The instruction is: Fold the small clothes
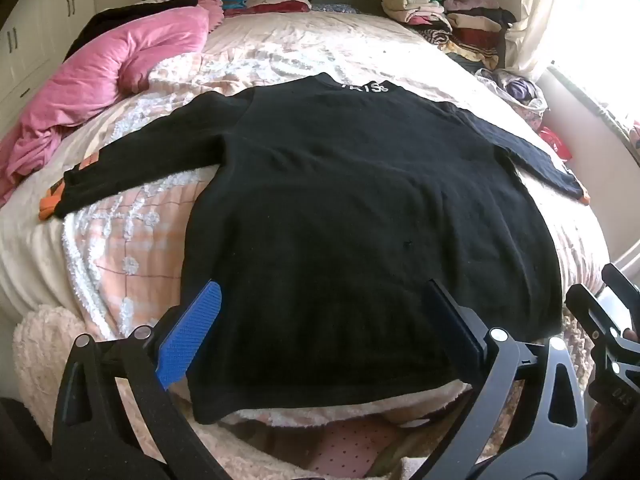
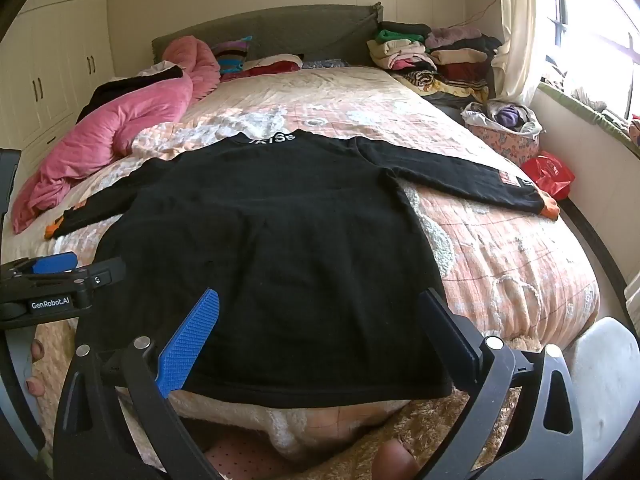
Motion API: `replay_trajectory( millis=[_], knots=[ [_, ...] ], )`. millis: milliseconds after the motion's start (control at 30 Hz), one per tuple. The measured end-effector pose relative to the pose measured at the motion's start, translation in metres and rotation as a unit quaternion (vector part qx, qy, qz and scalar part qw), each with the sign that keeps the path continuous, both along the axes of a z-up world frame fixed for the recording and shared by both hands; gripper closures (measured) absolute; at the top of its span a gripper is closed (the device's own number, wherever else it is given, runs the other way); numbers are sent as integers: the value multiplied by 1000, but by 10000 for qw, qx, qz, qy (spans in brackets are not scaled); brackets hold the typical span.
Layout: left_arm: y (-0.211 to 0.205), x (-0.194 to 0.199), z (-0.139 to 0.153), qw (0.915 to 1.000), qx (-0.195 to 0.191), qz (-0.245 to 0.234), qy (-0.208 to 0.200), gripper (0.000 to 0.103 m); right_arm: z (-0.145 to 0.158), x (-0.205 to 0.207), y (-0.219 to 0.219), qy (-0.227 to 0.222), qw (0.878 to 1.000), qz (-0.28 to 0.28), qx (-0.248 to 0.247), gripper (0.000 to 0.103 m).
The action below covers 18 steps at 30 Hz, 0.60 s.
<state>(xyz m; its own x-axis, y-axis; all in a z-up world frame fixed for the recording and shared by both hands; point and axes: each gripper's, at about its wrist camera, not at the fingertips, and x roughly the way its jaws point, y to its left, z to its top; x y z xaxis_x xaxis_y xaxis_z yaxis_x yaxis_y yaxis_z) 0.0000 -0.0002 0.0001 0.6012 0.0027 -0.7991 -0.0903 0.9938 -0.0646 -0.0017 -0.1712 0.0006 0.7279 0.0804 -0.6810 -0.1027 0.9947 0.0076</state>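
A black long-sleeved sweater (image 1: 360, 208) lies flat on the bed, collar far, hem near, both sleeves spread out with orange cuffs (image 1: 48, 204). It also shows in the right wrist view (image 2: 272, 248). My left gripper (image 1: 324, 312) is open and empty, hovering just above the hem's left part. My right gripper (image 2: 320, 320) is open and empty above the hem's right part. The left gripper shows at the left edge of the right wrist view (image 2: 56, 268); the right gripper shows at the right edge of the left wrist view (image 1: 608, 320).
A pink duvet (image 1: 104, 72) lies bunched at the bed's left. Stacks of folded clothes (image 1: 440, 12) sit at the far right by the headboard. A basket of clothes (image 2: 504, 128) and a red bag (image 2: 548, 174) stand beside the bed near the window.
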Motion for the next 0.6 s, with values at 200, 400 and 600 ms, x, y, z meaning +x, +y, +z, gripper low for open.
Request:
replay_trajectory(
  millis=[200, 400, 600],
  knots=[
    [0, 0, 0, 10000, -9, 5, 8, 9, 0, 0, 0, 7, 10000, -15, -5, 4],
    [0, 0, 0, 10000, 1, 13, 1, 9, -1, 0, 0, 8, 10000, -3, -16, 4],
    [0, 0, 0, 10000, -2, 15, 2, 9, 0, 1, 0, 0, 10000, 0, -20, 4]
  ],
)
